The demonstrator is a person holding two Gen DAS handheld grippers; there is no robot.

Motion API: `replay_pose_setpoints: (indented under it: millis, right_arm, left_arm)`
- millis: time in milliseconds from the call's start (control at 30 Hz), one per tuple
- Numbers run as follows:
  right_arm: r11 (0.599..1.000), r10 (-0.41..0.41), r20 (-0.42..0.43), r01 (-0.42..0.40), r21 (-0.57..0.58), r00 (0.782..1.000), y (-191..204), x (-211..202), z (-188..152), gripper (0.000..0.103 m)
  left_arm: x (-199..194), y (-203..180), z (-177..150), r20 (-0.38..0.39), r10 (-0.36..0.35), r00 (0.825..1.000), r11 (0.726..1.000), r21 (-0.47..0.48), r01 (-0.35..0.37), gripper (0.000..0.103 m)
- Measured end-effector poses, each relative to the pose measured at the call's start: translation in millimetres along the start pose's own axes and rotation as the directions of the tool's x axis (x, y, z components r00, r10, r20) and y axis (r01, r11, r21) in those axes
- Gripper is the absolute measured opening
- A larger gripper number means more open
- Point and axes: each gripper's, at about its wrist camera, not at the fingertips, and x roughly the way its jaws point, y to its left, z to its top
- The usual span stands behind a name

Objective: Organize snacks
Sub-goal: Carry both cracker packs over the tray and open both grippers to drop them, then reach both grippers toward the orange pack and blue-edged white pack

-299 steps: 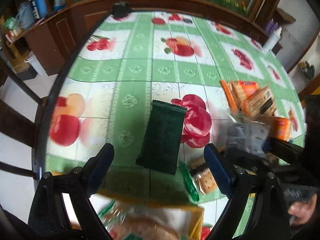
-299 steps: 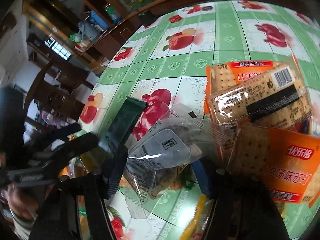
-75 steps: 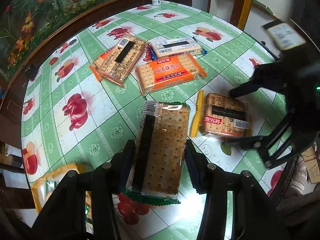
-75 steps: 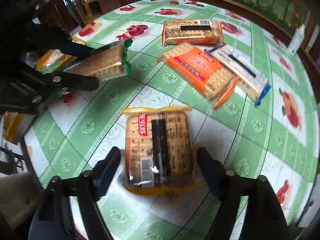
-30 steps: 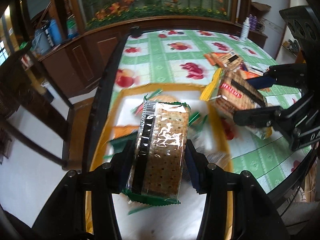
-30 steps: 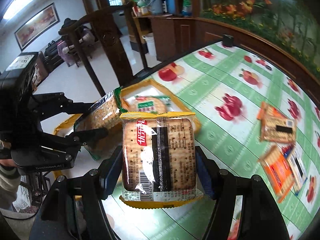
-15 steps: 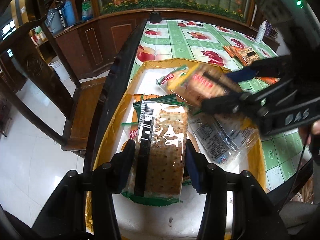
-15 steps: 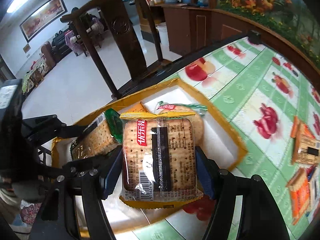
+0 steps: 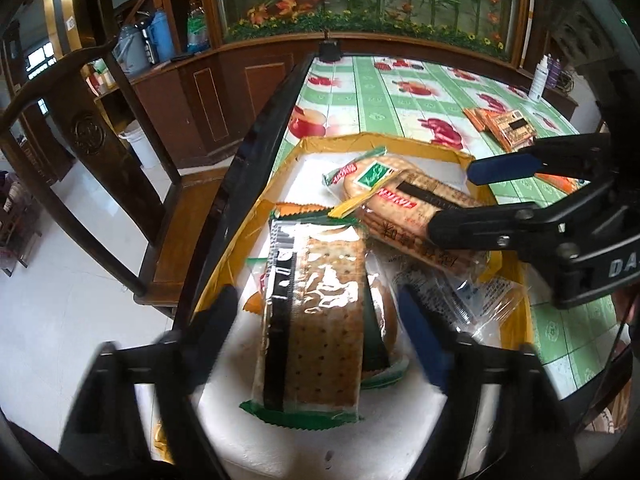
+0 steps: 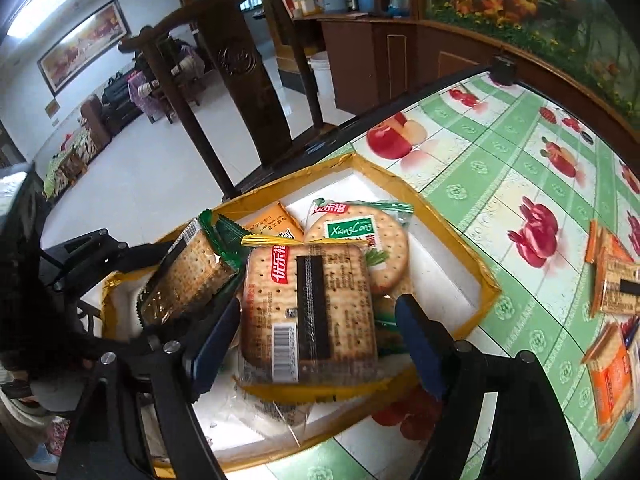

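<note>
Both tongs, left gripper [image 9: 316, 320] and right gripper [image 10: 316, 332], are opening, jaws clear of the light, crinkly, breakable green-edged cracker pack [image 9: 312, 320] and yellow-edged cracker pack [image 10: 308, 312] lying between them in the box [image 10: 486, 280], best pinched across the long edges, and orange packs [image 10: 612, 368] wait at three o'clock.

place: home dining room | signs: fruit-print tablecloth [image 10: 500, 184], carved wooden chair [image 10: 236, 80], framed painting [image 10: 84, 40]

1. The left gripper [image 9: 316, 320] was motion-blurred in the left wrist view, so its finger edges were soft.
2. The green-edged cracker pack [image 9: 312, 320] covered most of a round biscuit pack [image 9: 382, 320] beneath it.
3. The right gripper [image 9: 452, 200] hid part of the yellow-edged cracker pack [image 9: 404, 208].
4. The yellow tray [image 10: 484, 280] had its near corner cut off by the frame's bottom edge.
5. Print on the clear wrapper [image 9: 472, 304] was too small to read.
</note>
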Motion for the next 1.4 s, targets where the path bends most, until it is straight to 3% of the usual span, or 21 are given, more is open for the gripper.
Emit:
replay_pose_setpoints:
  millis: [167, 433, 833, 1100, 1400]
  right_arm:
    - [1.0, -0.015, 0.051, 0.015, 0.017, 0.999, -6.7, -19.8, -11.7, 0.081]
    - [0.996, -0.057, 0.097, 0.05, 0.071, 0.994, -35.7, -53.5, -43.8, 0.082]
    - [0.957, -0.091, 0.143, 0.047, 0.287, 0.985, -116.1, -97.9, -99.6, 0.087]
    - [0.909, -0.222, 0.147, 0.15, 0.39, 0.964, -158.2, -126.4, -130.1, 0.087]
    - [0.873, -0.281, 0.127, 0.198, 0.447, 0.951, -197.7, -138.3, -158.6, 0.087]
  left_arm:
    - [-4.5, -10.2, 2.7, 0.011, 0.037, 0.999, 0.999, 0.008, -0.038, 0.086]
    - [-14.2, -30.6, 17.1, 0.057, 0.031, 0.998, 1.0, 0.0, -0.031, 0.087]
    - [-12.8, -108.1, 48.4, 0.081, -0.049, 0.995, 0.996, 0.082, 0.042, 0.088]
    - [-1.0, -164.7, 61.7, 0.057, -0.091, 0.994, 0.99, 0.111, 0.084, 0.088]
    - [10.6, -211.4, 68.9, 0.014, -0.136, 0.991, 0.983, 0.129, 0.133, 0.088]
